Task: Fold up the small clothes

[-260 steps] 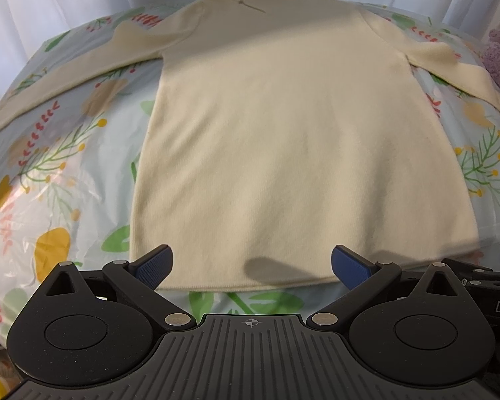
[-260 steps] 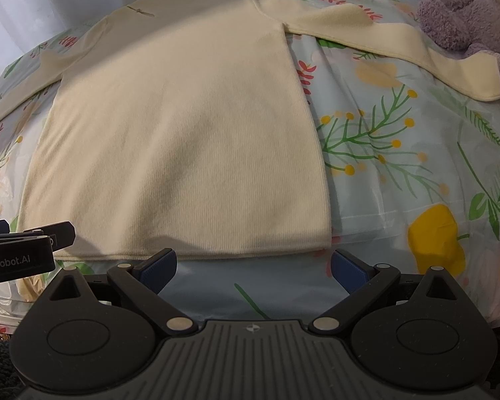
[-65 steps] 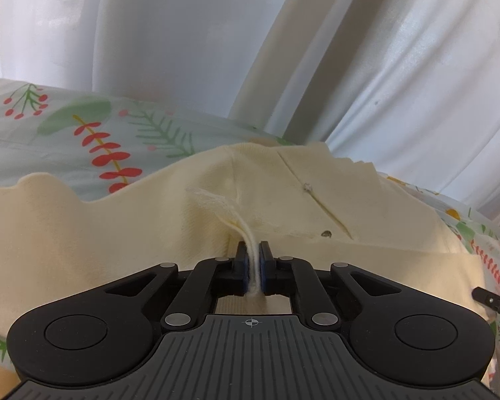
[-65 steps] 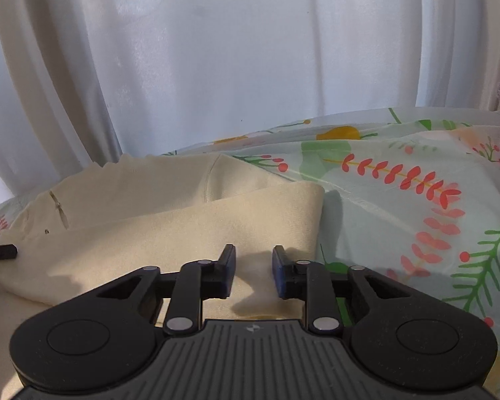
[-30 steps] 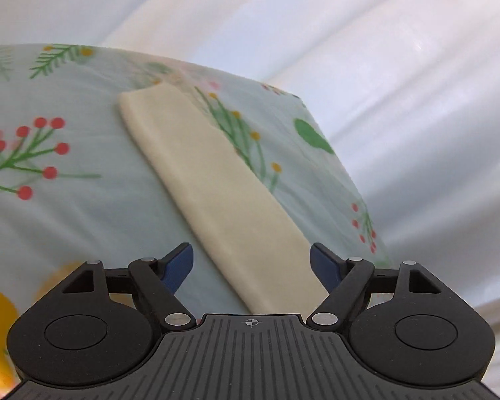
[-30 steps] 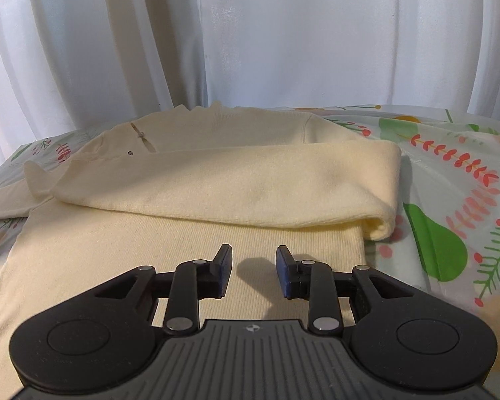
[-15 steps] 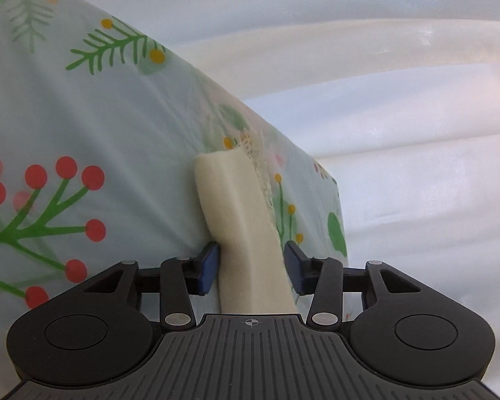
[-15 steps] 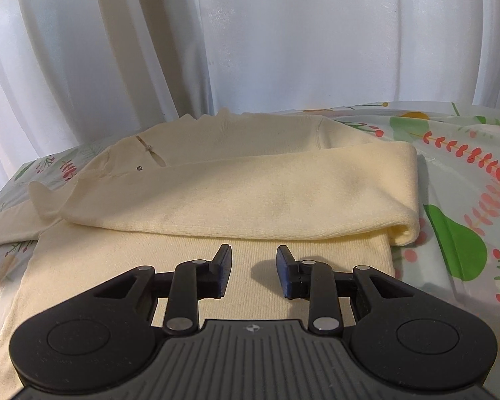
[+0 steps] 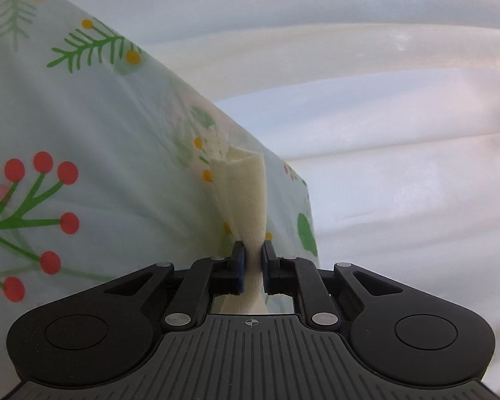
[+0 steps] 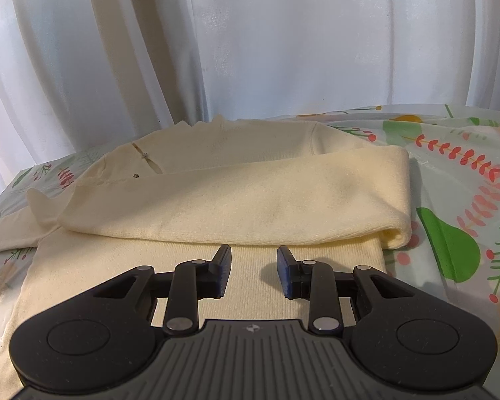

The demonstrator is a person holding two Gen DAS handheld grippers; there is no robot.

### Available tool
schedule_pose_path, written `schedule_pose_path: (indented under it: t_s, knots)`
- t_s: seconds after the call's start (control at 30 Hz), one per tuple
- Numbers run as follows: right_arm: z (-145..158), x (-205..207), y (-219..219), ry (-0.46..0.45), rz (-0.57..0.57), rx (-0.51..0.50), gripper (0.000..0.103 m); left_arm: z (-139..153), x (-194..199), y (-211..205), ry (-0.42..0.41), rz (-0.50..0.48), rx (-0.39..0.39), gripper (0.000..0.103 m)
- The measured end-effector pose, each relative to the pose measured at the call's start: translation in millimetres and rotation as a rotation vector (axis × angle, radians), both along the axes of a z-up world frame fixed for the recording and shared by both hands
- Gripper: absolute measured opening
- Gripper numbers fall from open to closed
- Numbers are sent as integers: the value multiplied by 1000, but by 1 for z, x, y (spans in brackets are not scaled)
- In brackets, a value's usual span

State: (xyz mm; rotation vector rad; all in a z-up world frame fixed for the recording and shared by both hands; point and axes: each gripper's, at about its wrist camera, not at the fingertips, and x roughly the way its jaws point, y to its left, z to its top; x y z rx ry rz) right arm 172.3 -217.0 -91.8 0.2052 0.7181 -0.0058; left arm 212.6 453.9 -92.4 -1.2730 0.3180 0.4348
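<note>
A cream long-sleeved sweater point(image 10: 123, 286) lies flat on the floral sheet point(image 10: 456, 200). Its right sleeve point(image 10: 250, 200) is folded across the chest. In the left wrist view the end of the other sleeve point(image 9: 246, 193) stands bunched and pinched upright near the sheet's edge. My left gripper point(image 9: 253, 250) is closing, its pads pressing on that cuff. My right gripper point(image 10: 254, 253) hovers open just above the sweater's body, below the folded sleeve, with nothing between its fingers.
A white curtain point(image 10: 250, 50) hangs right behind the bed and fills the right of the left wrist view as curtain folds point(image 9: 400, 133). The sheet's edge point(image 9: 308, 206) drops off just past the pinched cuff. A small button point(image 10: 145, 155) marks the neck slit.
The left jaws have come together on the sleeve end, which went from lying flat to bunched upright between the pads. The right gripper has barely shifted.
</note>
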Motion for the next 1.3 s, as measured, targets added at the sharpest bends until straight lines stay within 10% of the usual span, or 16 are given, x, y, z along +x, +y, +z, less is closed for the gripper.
schedule_pose_path:
  t_s: [0.37, 0.5, 0.87, 1.17, 1.3]
  knots:
    - [6, -13, -14, -29, -48, 28, 29, 129, 40, -228, -295, -627, 515, 14]
    - [9, -15, -13, -38, -32, 41, 29, 115, 28, -327, -264, -836, 680, 47]
    - [-3, 48, -1, 64, 112, 387, 29, 15, 8, -341, 130, -880, 642, 44]
    - [-25, 120, 55, 165, 186, 487, 27, 10, 6, -332, 137, -852, 614, 38]
    - [-20, 126, 70, 152, 230, 417, 7, 10, 9, -332, 157, -856, 621, 25]
